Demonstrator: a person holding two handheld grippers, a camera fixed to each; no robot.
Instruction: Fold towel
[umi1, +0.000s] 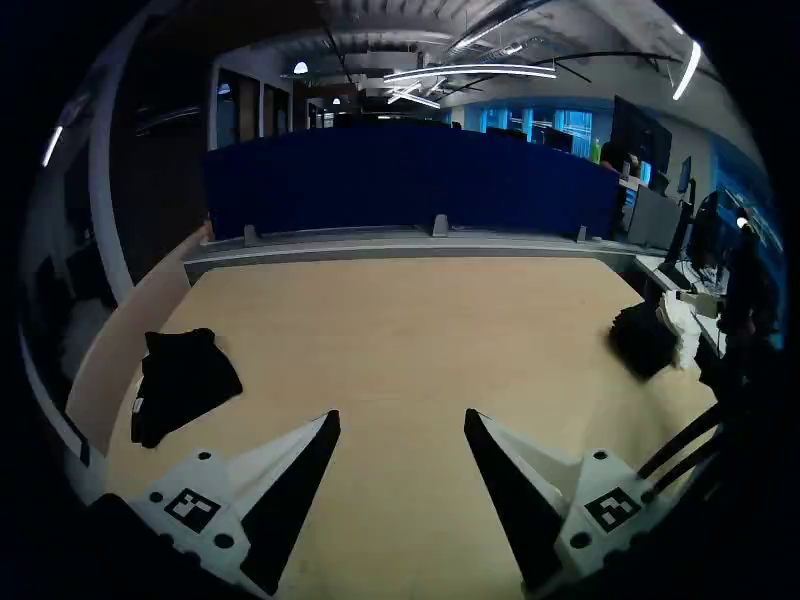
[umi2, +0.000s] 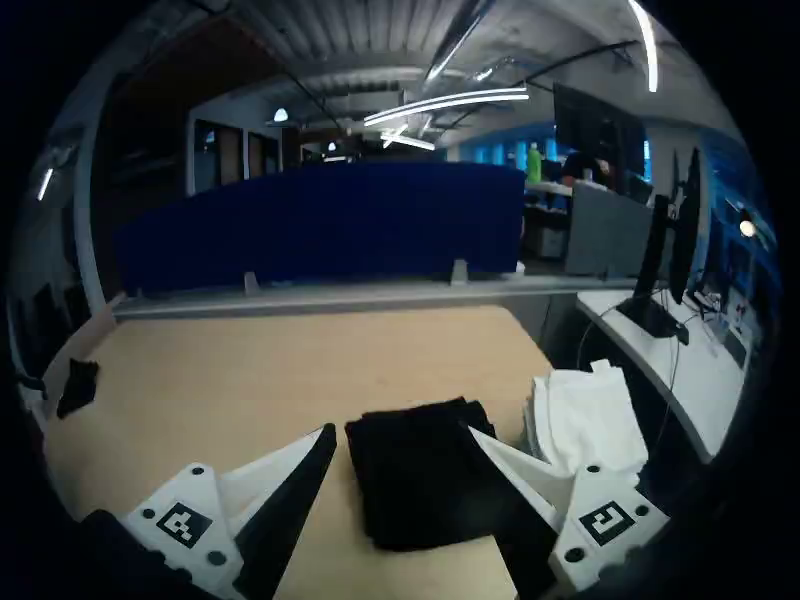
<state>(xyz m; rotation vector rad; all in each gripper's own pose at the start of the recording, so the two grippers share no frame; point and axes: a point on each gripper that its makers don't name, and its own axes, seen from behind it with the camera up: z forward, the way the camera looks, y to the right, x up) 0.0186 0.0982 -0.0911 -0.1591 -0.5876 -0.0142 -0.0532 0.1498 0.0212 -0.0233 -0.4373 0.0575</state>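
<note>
Desk (umi2: 250, 370) edge: black towel (umi2: 415, 480) partly hidden behind right fingers (umi2: 515, 465).

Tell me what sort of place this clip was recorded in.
Most likely an open-plan office: a long wooden desk backed by a blue divider screen, computer monitors at neighbouring workstations, and strip lights hanging under an exposed ceiling.

We see a pale wooden tabletop (umi1: 400, 330) backed by a blue partition (umi1: 400, 180), with linear ceiling lights (umi1: 470, 72) and monitors (umi2: 600, 125) beyond.
</note>
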